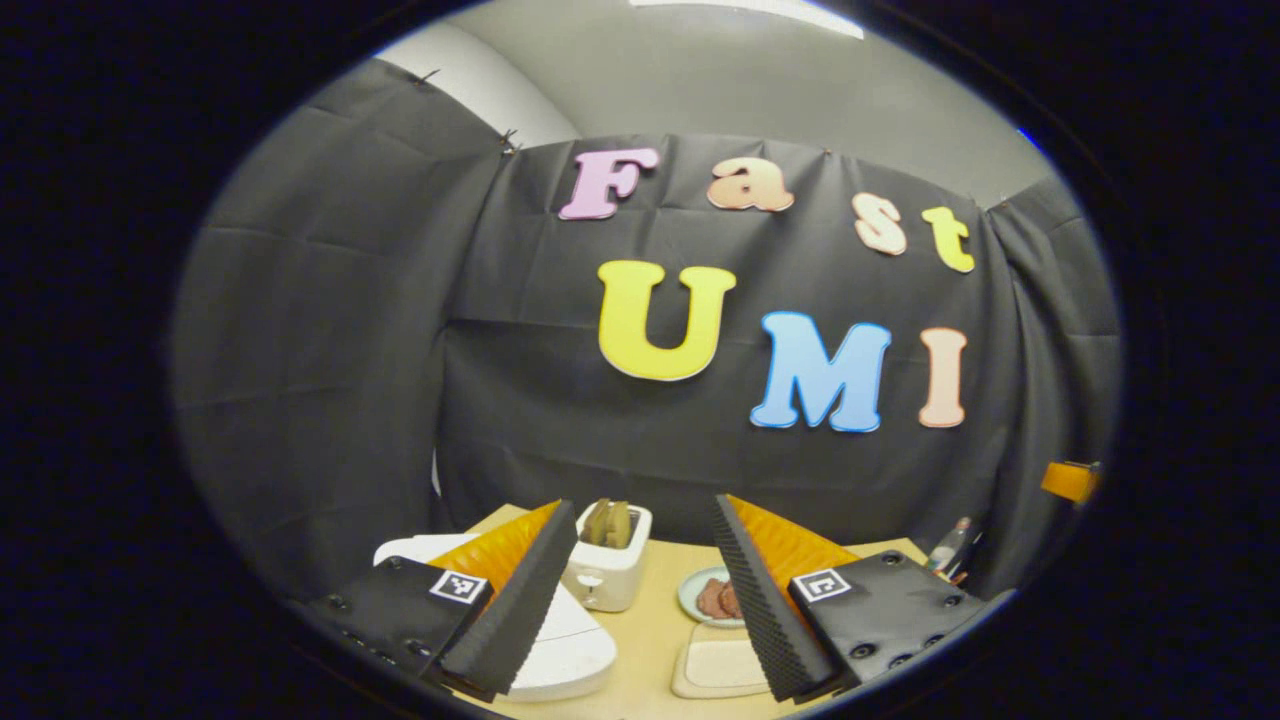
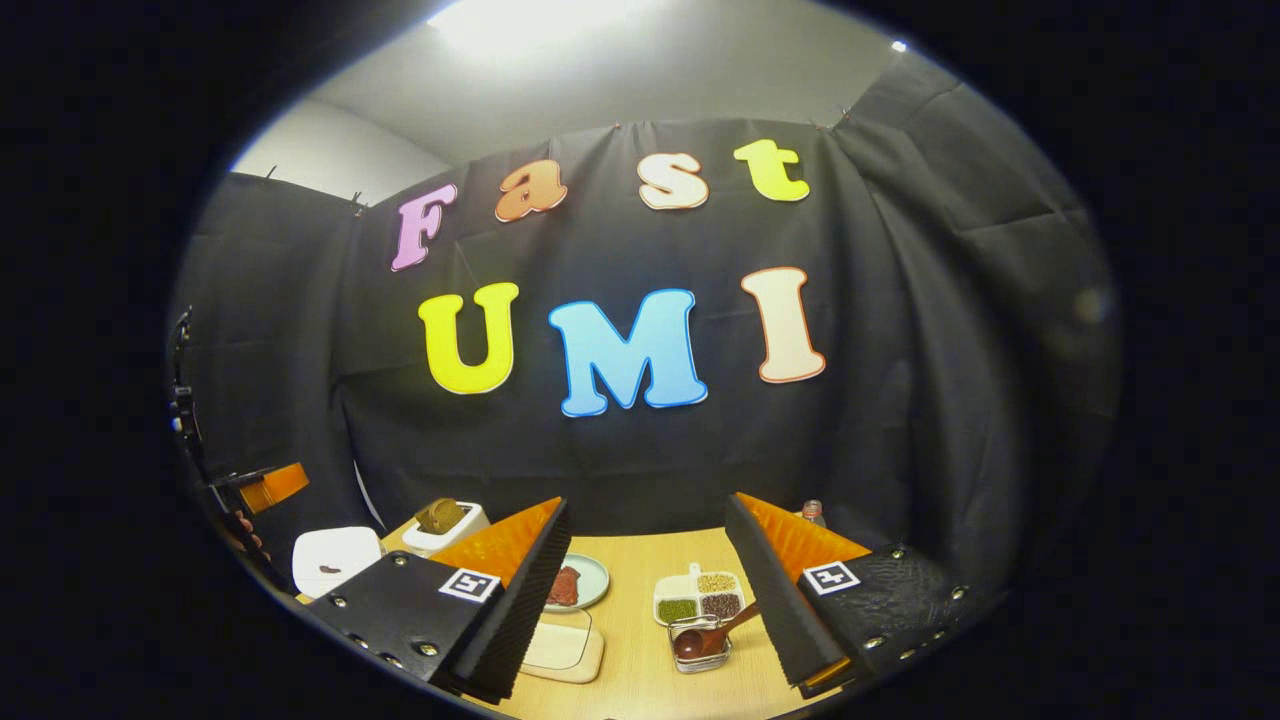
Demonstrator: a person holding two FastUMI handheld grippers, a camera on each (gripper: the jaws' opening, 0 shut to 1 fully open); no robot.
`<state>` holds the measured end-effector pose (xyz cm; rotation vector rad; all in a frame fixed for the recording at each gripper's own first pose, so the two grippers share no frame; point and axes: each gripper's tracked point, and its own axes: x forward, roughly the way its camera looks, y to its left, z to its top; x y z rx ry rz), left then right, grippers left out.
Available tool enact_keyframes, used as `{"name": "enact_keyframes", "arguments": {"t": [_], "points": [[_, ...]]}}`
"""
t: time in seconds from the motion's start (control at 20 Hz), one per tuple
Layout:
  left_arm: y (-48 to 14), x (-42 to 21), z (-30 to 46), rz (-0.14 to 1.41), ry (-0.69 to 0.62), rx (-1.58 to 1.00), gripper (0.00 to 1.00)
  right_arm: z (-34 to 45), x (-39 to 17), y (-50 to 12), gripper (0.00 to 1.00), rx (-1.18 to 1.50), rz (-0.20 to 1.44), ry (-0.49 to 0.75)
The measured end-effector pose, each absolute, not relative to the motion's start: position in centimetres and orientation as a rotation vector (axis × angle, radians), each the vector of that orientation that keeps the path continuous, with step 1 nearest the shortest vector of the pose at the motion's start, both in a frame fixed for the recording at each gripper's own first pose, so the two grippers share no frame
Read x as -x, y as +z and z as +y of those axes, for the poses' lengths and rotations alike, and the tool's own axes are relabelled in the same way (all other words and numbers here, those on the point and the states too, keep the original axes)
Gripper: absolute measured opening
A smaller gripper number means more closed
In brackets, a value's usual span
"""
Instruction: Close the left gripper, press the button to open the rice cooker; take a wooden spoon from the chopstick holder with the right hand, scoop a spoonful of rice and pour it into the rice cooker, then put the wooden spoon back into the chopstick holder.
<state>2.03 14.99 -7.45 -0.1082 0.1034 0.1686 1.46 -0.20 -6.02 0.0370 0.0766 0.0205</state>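
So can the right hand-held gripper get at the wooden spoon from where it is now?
Probably yes. The right hand-held gripper is open, and the brown wooden spoon lies in a small clear holder on the light wooden table just below, near its right finger, with nothing between them.

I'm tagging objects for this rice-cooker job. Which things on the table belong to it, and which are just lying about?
For the job:
rice cooker, lid shut
wooden spoon in its holder
divided grain dish
left claw, open
right claw, open

Lying about:
toaster
plate of meat
cutting board
bottle
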Motion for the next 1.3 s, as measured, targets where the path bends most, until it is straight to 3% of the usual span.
{"name": "enact_keyframes", "arguments": {"t": [0.35, 0.85, 1.3], "points": [[-1.3, -1.3, 5.7, 0.027, 0.043, 0.038, 0.99, 0.9, -0.7, -1.4, 0.94, -0.028, 0.013, 0.065], [-0.4, 0.4, 4.3, 0.034, 0.096, 0.048, 0.97, 1.0, -0.6, -0.4, 0.94, -0.11, 0.004, 0.137], [-0.5, 1.8, 4.9, 0.044, -0.008, 0.089, 0.98, -0.4, 2.4, -0.3, 0.94, -0.081, 0.01, -0.038]]}}
